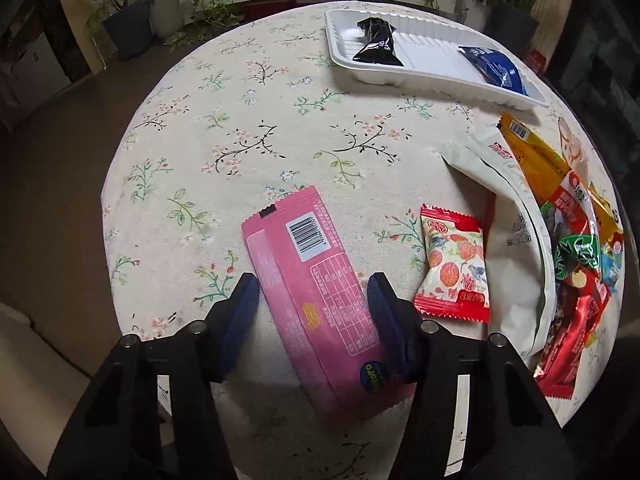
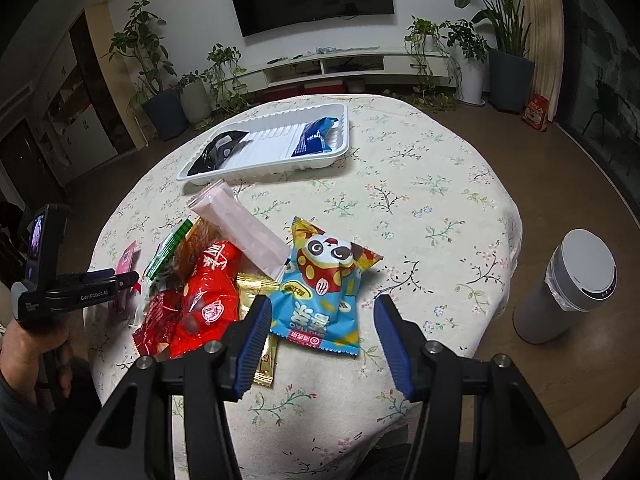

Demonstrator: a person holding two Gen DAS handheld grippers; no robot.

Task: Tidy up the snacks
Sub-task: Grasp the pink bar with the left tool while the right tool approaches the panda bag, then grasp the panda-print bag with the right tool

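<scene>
A pink snack packet [image 1: 308,288] with a barcode lies lengthwise between the blue pads of my left gripper [image 1: 312,292], and both pads press on its long edges. The right wrist view shows that left gripper [image 2: 120,280] at the far left, with pink wrapper at its tip. My right gripper [image 2: 320,320] stands open over the near side of the snack pile. A blue panda packet [image 2: 324,288] lies on the cloth just ahead of its fingers, touching neither. The white tray [image 1: 440,80] at the far side holds a black packet [image 1: 376,46] and a blue packet [image 1: 494,68].
A red-and-white sweet [image 1: 456,268], a white bag [image 1: 512,220] and several coloured packets [image 1: 576,240] crowd the table's right side. A pale pink packet [image 2: 244,228] and a red packet [image 2: 204,300] top the pile. A grey bin [image 2: 568,284] stands on the floor beside the table.
</scene>
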